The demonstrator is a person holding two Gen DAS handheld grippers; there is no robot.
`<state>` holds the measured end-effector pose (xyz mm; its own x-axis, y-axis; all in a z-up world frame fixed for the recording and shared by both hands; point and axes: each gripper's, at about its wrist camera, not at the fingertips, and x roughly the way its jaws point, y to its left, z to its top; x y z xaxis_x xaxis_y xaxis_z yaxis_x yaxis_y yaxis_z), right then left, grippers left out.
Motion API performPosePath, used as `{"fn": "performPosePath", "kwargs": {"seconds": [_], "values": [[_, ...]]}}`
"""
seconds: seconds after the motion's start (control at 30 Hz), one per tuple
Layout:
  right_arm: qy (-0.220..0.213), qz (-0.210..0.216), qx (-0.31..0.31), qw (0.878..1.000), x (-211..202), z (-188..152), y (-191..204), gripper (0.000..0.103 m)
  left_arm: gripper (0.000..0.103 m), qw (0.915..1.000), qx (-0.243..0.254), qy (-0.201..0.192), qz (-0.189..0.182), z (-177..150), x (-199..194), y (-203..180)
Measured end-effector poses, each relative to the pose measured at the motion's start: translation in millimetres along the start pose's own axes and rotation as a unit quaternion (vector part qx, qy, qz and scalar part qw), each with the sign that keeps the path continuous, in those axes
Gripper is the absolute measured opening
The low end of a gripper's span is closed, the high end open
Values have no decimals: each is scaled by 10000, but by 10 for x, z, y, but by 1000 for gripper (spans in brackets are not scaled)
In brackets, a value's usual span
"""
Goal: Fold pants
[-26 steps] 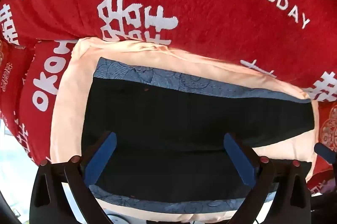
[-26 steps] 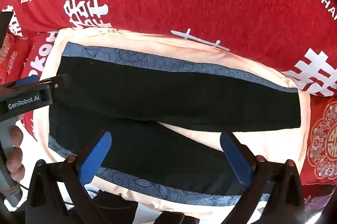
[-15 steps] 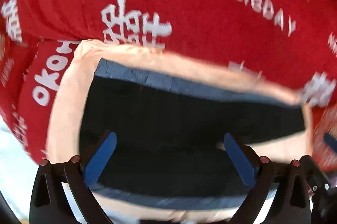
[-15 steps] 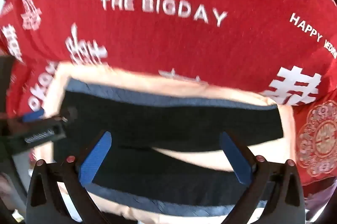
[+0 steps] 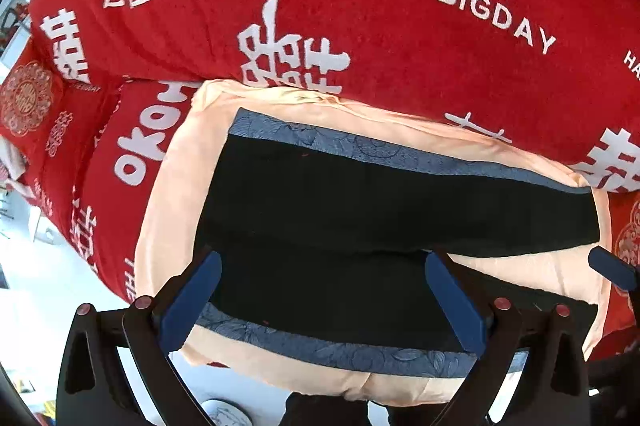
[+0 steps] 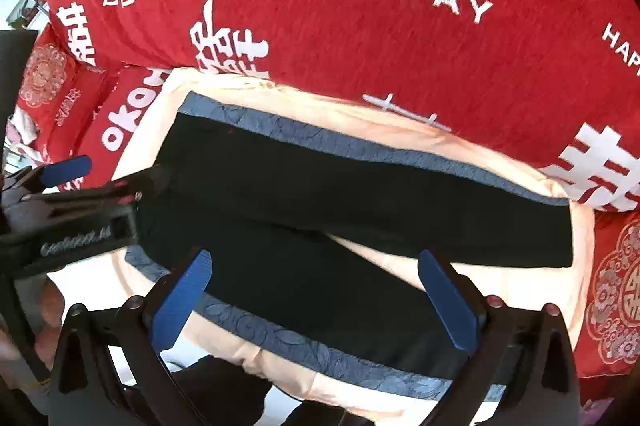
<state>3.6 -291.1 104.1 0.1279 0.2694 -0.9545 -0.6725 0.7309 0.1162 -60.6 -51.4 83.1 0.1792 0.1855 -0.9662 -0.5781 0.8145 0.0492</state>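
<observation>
The black pants (image 5: 360, 210) lie flat on a peach cloth with blue borders (image 5: 172, 194), legs running to the right and splitting apart. A red blanket with white lettering (image 5: 360, 18) lies beyond. The left tongs (image 5: 320, 298) and the right tongs (image 6: 316, 298) hover spread wide, gripping nothing.

The red blanket (image 5: 360, 26) banks up across the frame's top, closing that side. Peach cloth (image 5: 168, 210) at left and lower edges lies bare. In the right view, the left claw (image 6: 66, 166) crowds mid-left.
</observation>
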Motion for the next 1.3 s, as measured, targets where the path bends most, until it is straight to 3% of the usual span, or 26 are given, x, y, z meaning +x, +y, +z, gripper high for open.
{"fn": "performPosePath", "kwargs": {"seconds": [0.43,0.73,1.0,1.3], "values": [[4,26,-35,10000,-29,-27,-8,103,102,9999,130,-64,79,-53,-38,-33],[97,-20,209,9997,107,-34,-28,103,102,9984,546,-136,64,55,203,105],[-33,-6,316,9995,475,-30,-77,103,102,9947,947,-139,-382,477,902,190],[291,-137,454,9984,1398,107,-92,103,102,9903,1295,-39,-502,1161,2232,-42]]}}
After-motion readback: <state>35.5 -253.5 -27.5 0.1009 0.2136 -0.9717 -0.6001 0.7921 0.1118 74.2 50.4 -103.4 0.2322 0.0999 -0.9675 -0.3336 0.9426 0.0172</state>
